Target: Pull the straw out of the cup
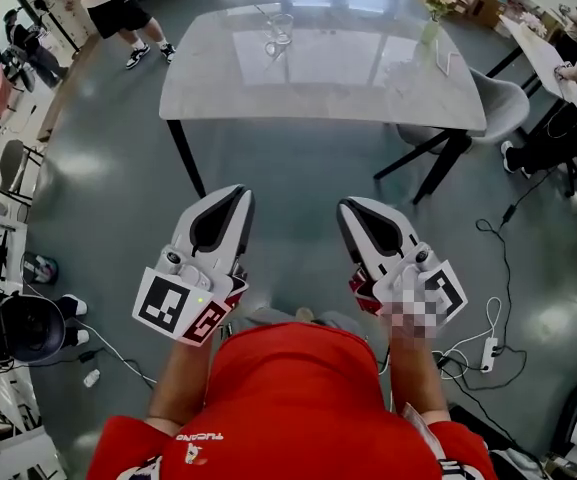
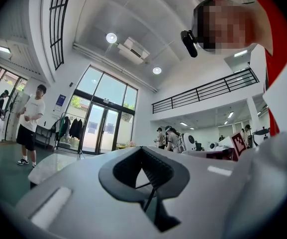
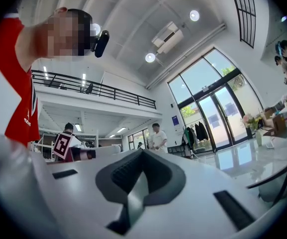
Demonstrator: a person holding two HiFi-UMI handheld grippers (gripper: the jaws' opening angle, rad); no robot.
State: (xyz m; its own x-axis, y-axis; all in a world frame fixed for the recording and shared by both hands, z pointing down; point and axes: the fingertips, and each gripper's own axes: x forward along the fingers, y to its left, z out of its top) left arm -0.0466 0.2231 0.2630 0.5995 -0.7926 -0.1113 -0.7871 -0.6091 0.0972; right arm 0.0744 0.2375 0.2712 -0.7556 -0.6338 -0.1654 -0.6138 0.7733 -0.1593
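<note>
The fingers (image 2: 155, 166) of the left gripper (image 1: 230, 196) are pressed together with nothing between them. The fingers (image 3: 133, 171) of the right gripper (image 1: 356, 208) are closed on themselves in the same way, also empty. Both grippers are white, smooth shells with dark ribbed pads, and each carries one cube with square markers. They are held side by side with a gap between them, pointing roughly level over the glossy grey floor (image 1: 298, 168), well short of the tabletop's (image 1: 318, 83) near edge.

There is one tabletop, pale, polished and stone-like, with rounded corners and dark legs. One clear glass cup (image 1: 279, 30) stands near the middle of its far edge. The straw (image 1: 268, 15) shows only as a thin slanted line at the cup's rim. One vase of pink flowers (image 1: 431, 8) stands by the far right corner.

The stretch of floor between the grippers and the near edge lies open. One grey chair (image 1: 503, 103) sits at the right end. Cables (image 1: 498, 258) trail across the floor to the right.
</note>
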